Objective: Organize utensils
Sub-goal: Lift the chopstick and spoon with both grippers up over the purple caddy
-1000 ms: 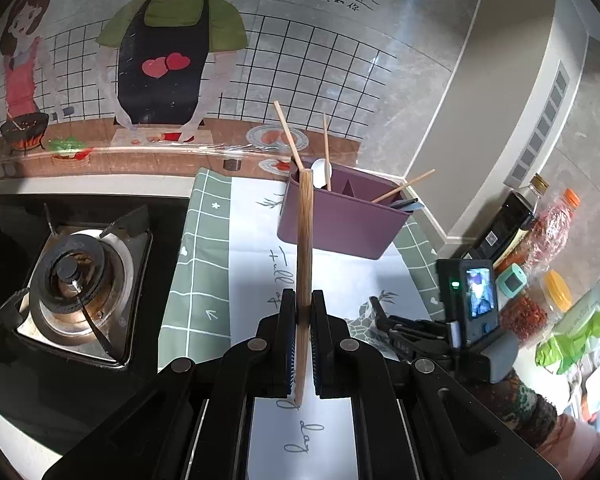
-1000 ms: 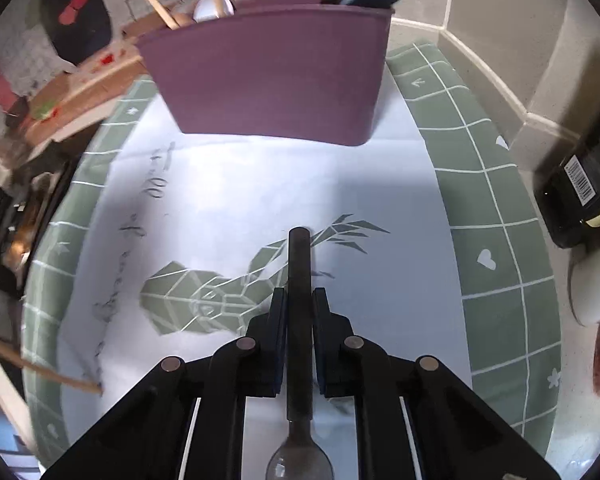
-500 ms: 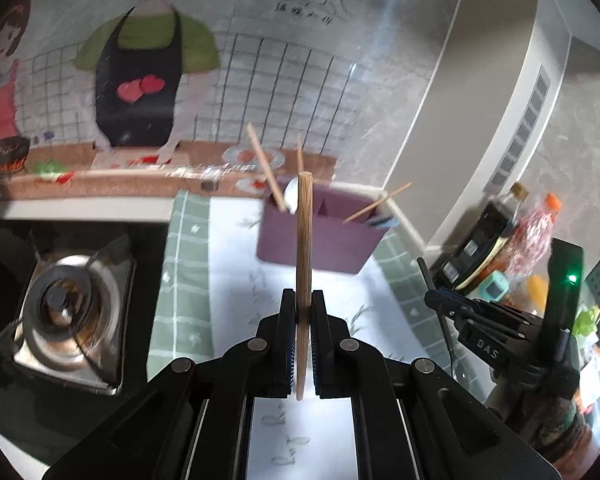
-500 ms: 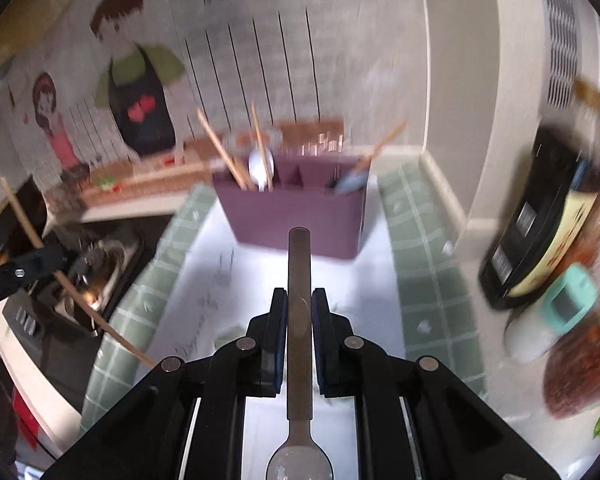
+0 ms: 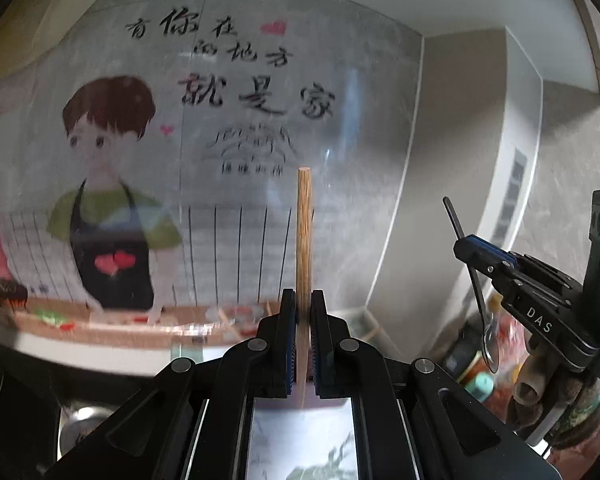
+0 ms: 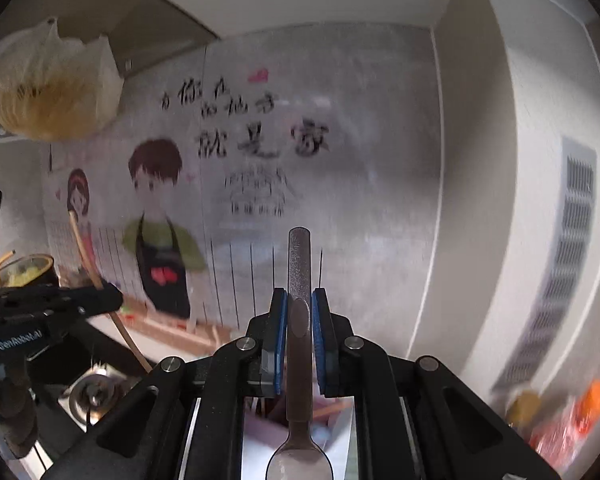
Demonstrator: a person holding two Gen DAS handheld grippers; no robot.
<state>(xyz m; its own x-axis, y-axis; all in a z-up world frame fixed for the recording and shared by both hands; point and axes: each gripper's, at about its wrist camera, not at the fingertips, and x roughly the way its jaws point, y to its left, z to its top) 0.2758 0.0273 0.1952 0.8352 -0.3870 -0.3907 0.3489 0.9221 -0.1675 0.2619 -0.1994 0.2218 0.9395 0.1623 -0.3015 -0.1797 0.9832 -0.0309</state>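
Utensils are both off the counter: a round light-brown wooden chopstick [image 5: 303,240] stands upright, pinched between the closed blue-padded fingers of the left gripper [image 5: 303,336], its blunt end rising in front of the grey wall with the cartoon cook sticker [image 5: 112,200]. To the right of that sticker, the right gripper [image 6: 299,328] is clamped on the flat handle of a silver metal spoon [image 6: 299,320], bowl hanging below the pads and handle tip pointing up at the wall. Both views are blurred.
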